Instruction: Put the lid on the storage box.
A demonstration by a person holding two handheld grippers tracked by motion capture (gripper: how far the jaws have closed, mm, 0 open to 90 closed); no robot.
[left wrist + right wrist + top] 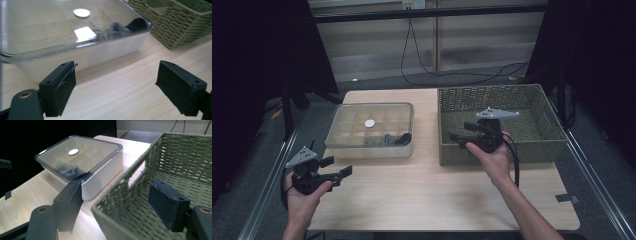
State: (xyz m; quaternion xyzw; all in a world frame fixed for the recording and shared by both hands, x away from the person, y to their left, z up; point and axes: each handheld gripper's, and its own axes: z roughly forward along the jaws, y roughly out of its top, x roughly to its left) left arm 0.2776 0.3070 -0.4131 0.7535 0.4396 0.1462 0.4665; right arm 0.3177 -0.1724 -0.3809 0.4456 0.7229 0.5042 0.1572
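Resting on the light wooden desk (422,195) are two containers: one white divided box (371,131) with a clear lid, and one green woven basket (499,122) just to its right, a narrow strip of bare wood between them. On the lid sits one small round silver knob (370,123); under the lid, a few dark and grey items lie in the compartments along the near right side, too blurred to count.

There are two tools. The left hand-held gripper (337,170) hovers over the desk's near left corner, just before the box's front wall, jaws spread wide and holding nothing. The right hand-held gripper (460,131) is also released and empty; its jaws straddle the basket's left wall near the front corner, one jaw outside, one inside.

The front half of the desk lies bare.
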